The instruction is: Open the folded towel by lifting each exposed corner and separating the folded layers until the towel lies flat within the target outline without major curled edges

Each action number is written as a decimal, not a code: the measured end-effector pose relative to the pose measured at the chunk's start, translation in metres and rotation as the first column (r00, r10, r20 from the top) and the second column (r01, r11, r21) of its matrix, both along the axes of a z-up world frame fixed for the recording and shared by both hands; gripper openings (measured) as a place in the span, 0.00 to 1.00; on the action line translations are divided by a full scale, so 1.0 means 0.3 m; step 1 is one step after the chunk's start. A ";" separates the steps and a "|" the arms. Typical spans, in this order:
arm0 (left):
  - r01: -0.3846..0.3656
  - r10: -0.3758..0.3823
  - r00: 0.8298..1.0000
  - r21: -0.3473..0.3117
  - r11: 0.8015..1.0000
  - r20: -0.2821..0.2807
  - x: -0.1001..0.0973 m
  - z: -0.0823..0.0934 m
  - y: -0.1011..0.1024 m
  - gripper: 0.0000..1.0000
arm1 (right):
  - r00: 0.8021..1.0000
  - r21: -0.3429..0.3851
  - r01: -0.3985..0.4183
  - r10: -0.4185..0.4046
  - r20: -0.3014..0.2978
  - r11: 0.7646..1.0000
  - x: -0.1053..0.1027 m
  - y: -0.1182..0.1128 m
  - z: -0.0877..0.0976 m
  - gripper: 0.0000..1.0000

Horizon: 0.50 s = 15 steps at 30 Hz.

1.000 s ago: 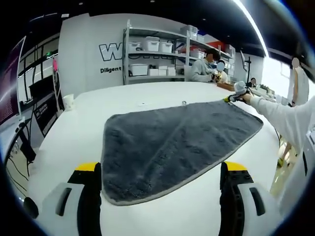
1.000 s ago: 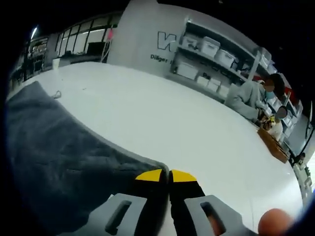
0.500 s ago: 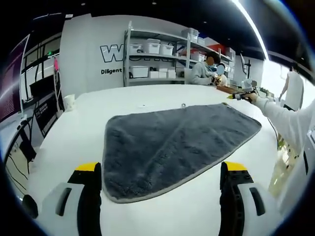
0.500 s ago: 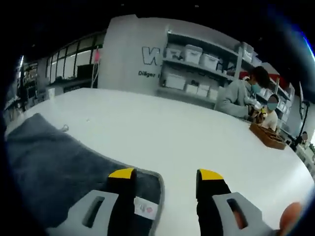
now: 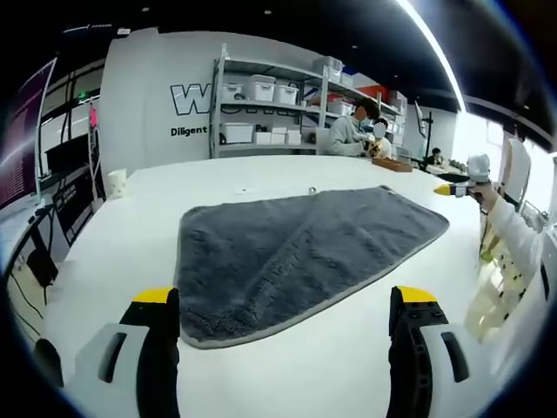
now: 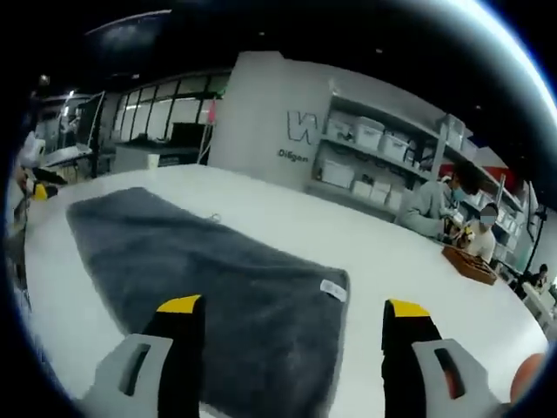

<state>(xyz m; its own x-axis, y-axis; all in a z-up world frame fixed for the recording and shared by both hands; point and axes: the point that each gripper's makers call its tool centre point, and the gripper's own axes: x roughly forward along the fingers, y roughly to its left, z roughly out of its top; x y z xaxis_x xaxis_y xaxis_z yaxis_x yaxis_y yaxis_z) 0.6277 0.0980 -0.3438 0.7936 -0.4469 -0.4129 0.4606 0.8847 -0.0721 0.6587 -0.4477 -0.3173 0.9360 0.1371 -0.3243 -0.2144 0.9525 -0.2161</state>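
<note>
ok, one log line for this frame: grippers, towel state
left gripper: open, clear of towel | right gripper: open, above towel | towel: spread flat on white table, white tag at corner

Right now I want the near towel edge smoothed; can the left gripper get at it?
Probably yes: the towel's near edge lies just ahead of the open left gripper, with bare table between.

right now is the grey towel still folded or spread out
Spread out: the grey towel lies as one flat layer on the white table, no folded-over corner showing.
</note>
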 end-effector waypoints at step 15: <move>0.033 -0.033 0.999 0.014 0.999 0.020 -0.098 -0.004 -0.004 1.00 | 0.993 0.059 0.119 -0.118 -0.013 0.991 -0.297 0.119 -0.032 0.99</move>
